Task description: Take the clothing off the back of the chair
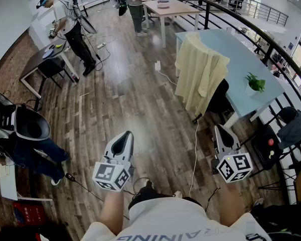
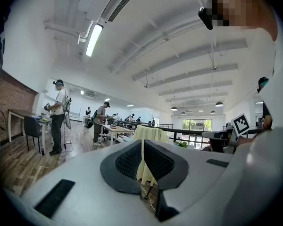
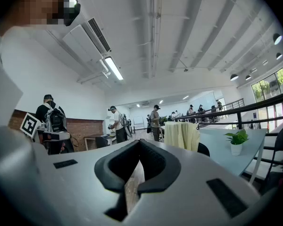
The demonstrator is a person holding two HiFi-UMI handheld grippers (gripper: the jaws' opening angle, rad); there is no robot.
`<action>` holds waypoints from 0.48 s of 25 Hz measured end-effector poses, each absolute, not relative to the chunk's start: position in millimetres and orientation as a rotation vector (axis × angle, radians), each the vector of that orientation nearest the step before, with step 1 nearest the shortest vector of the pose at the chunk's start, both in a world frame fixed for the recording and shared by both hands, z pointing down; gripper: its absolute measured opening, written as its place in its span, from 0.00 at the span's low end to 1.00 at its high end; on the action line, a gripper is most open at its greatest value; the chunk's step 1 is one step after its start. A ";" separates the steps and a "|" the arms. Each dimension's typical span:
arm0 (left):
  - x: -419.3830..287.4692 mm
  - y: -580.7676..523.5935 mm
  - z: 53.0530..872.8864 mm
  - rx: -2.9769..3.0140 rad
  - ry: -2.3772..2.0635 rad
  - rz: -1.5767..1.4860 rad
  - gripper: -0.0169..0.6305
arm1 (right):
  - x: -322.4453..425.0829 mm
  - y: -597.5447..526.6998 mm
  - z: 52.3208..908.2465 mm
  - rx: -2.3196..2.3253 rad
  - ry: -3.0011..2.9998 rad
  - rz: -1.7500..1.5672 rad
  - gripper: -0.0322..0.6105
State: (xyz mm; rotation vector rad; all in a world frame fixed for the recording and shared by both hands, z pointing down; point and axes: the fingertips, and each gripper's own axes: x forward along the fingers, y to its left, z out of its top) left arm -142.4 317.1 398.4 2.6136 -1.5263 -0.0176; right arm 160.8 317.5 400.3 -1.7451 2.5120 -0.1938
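1. Left gripper [image 1: 124,136]: jaws closed together, nothing between them; held level above wood floor [image 1: 130,99].
2. Right gripper [image 1: 221,130]: jaws pressed together, empty; level.
3. Pale yellow clothing [image 1: 200,73] hangs over the back of the black chair [image 1: 219,102]; at 12 o'clock from right gripper, well apart; chair beside blue counter [image 1: 241,59]; potted plant [image 1: 254,83] at 3 o'clock of clothing.
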 end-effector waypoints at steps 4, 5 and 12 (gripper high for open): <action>-143.1 324.8 396.1 2.614 -1.527 -0.013 0.10 | 155.5 326.5 396.2 -1.726 2.522 -0.196 0.09; -142.6 326.1 394.8 2.613 -1.530 -0.012 0.10 | 155.9 328.0 395.2 -1.726 2.524 -0.193 0.09; -130.1 334.0 391.1 2.613 -1.542 -0.006 0.10 | 169.8 336.1 395.6 -1.731 2.521 -0.194 0.09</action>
